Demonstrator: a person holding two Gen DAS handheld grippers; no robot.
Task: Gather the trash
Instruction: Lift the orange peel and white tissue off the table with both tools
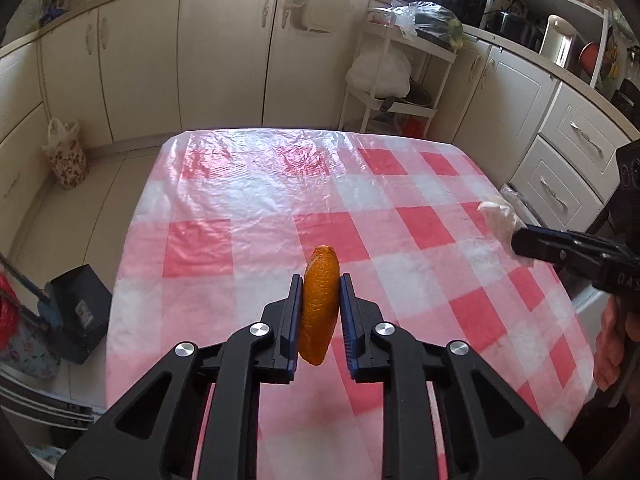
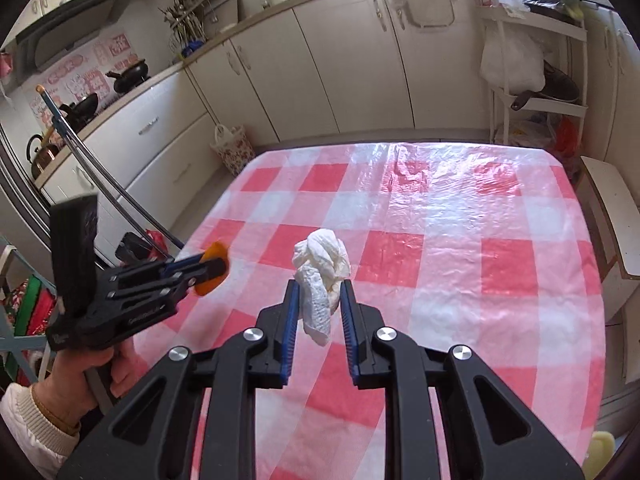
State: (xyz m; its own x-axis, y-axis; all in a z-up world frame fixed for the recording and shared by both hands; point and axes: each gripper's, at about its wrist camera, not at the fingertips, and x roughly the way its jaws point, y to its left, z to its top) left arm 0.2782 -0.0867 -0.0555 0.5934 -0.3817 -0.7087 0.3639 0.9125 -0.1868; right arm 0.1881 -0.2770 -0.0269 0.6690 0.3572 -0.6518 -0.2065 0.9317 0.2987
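Orange peel (image 1: pixel 320 304) between left fingers (image 1: pixel 294 312)

left claw (image 1: pixel 320 286): closed on a held piece, angled down | right claw (image 2: pixel 320 292): same, angled down

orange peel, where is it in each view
Left wrist: orange peel at centre, clamped upright in the left gripper.
Right wrist: at left, poking out of the left gripper's tip.
Shared landmark: the white rack past the table's far edge.
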